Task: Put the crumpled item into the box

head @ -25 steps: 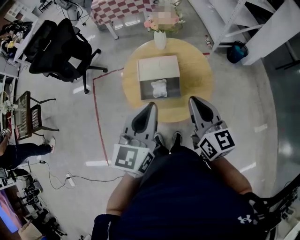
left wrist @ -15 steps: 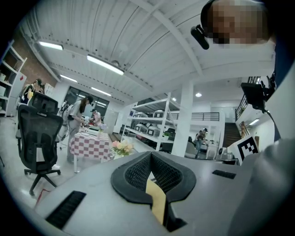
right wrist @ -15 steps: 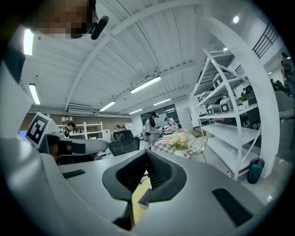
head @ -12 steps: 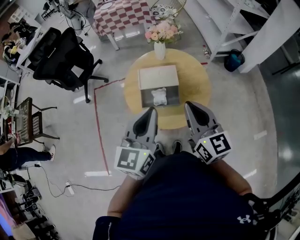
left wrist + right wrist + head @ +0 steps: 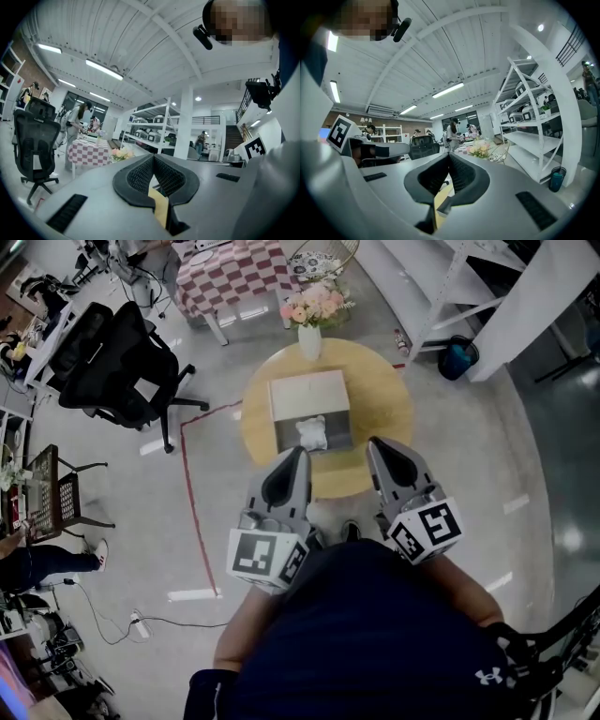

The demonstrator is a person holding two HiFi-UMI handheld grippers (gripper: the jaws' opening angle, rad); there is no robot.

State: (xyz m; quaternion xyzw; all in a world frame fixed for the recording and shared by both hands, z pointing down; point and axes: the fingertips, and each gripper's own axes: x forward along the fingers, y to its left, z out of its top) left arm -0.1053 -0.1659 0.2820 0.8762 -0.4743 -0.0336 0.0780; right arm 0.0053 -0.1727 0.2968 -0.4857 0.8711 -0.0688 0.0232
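In the head view a white crumpled item (image 5: 312, 433) lies inside the open box (image 5: 339, 434), whose pale flap (image 5: 308, 394) is folded back. The box stands on a round wooden table (image 5: 380, 409). My left gripper (image 5: 300, 454) and right gripper (image 5: 373, 442) are held side by side at the table's near edge, pointing toward the box, short of it. Both are shut with nothing between the jaws. The left gripper view shows its pads (image 5: 140, 174) pressed together, facing level across the room. The right gripper view shows the same: pads (image 5: 461, 172) meet, nothing held.
A vase of pink flowers (image 5: 310, 322) stands at the table's far edge. A black office chair (image 5: 108, 352) and a red floor line (image 5: 191, 498) are to the left. Behind stand a checked table (image 5: 234, 266) and white shelving (image 5: 450, 287); a blue bin (image 5: 455, 360) sits at right.
The table and box have slid slightly up and left in the head view. Both grippers stay shut and level, shifted a little upward in the picture.
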